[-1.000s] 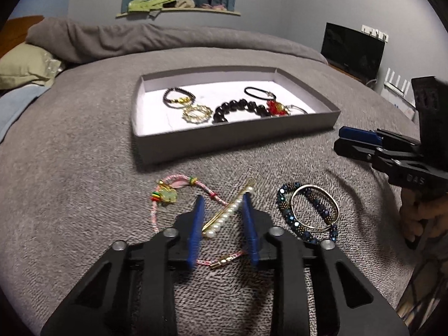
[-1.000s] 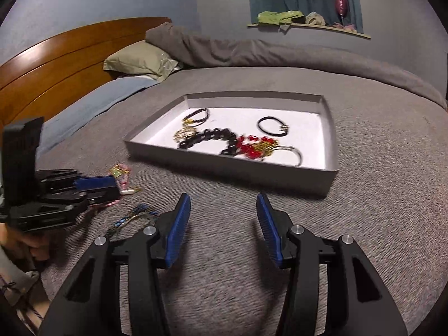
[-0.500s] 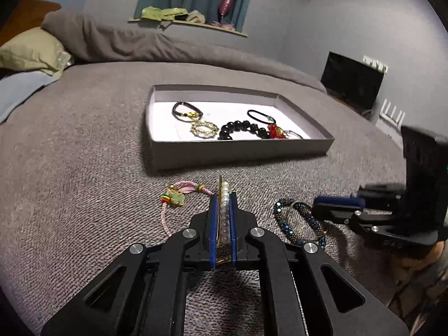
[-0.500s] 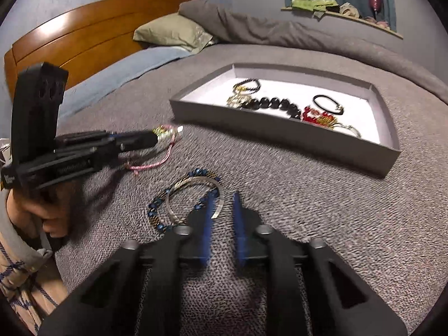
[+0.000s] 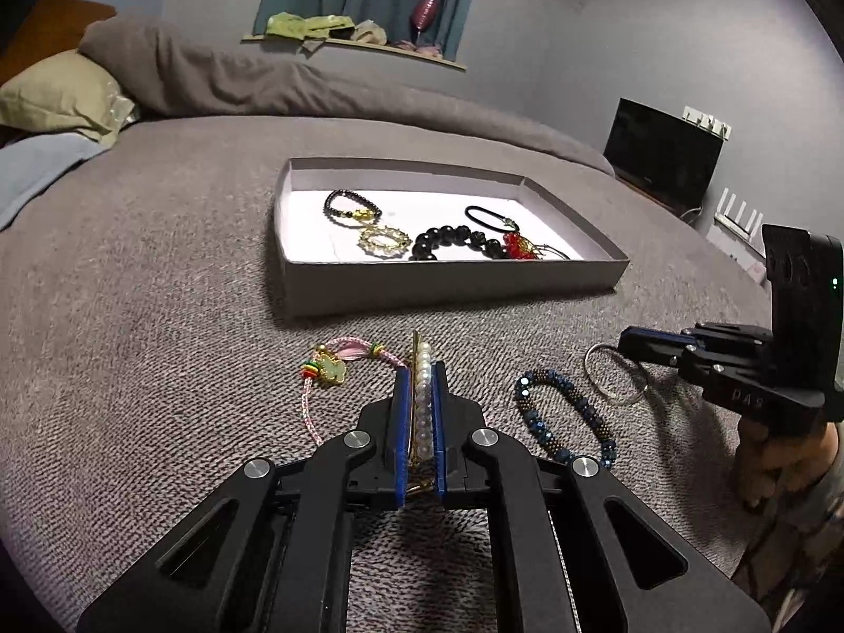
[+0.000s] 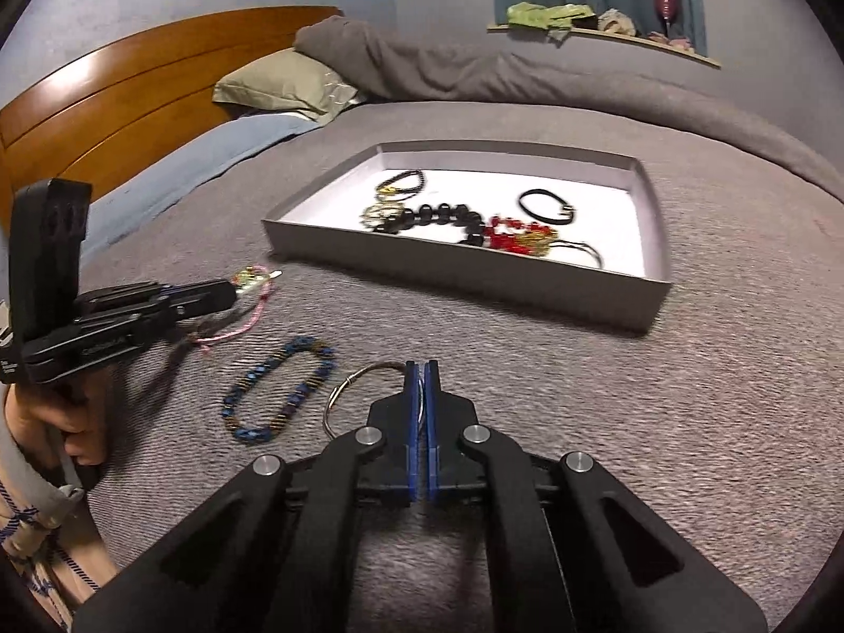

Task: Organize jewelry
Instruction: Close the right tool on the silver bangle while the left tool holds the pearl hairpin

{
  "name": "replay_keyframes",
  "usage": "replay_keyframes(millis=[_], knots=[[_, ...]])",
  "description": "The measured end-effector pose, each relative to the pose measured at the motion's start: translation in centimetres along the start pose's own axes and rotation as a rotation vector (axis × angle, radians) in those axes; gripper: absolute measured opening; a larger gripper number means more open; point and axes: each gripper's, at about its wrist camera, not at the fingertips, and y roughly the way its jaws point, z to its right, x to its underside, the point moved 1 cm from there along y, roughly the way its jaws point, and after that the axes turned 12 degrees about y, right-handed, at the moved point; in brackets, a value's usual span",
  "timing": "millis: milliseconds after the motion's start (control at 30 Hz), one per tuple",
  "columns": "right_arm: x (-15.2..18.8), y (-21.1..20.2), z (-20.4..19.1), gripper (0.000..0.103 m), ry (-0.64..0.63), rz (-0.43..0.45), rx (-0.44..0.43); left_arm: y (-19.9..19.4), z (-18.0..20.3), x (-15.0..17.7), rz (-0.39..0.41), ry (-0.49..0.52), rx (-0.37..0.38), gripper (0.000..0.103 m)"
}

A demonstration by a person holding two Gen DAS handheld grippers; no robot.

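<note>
My left gripper point(image 5: 420, 369) is shut on a pearl hair clip point(image 5: 422, 395) with a gold bar, held above the grey bedspread. My right gripper point(image 6: 421, 369) is shut on a thin silver bangle point(image 6: 358, 390), which also shows in the left wrist view point(image 5: 614, 377). A blue beaded bracelet point(image 5: 564, 416) lies on the bed between the grippers; it also shows in the right wrist view point(image 6: 279, 395). A pink cord bracelet point(image 5: 327, 374) with a green charm lies left of the clip. The grey tray point(image 5: 453, 285) holds several bracelets.
The tray point(image 6: 464, 274) sits mid-bed with black bead bracelets point(image 5: 453, 240), a red piece point(image 5: 519, 245) and a black loop point(image 5: 488, 216) inside. A green pillow point(image 6: 285, 84) and wooden headboard point(image 6: 105, 100) lie at the far left. A dark screen point(image 5: 662, 158) stands at the right.
My left gripper shut on the pearl clip and lifted it. My right gripper moved to the bangle, shut on it and pulled it off the blue bracelet.
</note>
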Motion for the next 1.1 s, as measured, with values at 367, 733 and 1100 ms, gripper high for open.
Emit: replay_keyframes(millis=[367,733,1100], knots=[[0.6,-0.2,-1.3,0.046,-0.045,0.000,-0.045,0.2,0.0,0.2,-0.003,-0.003,-0.005,0.008],[1.1,1.2,-1.5,0.048,-0.059,-0.066,0.006,0.0,0.1,0.2,0.000,0.001,-0.006,0.008],[0.9,0.6,-1.4,0.044,-0.053,-0.043,-0.006,-1.0,0.3,-0.4,0.023,0.000,0.008,0.008]])
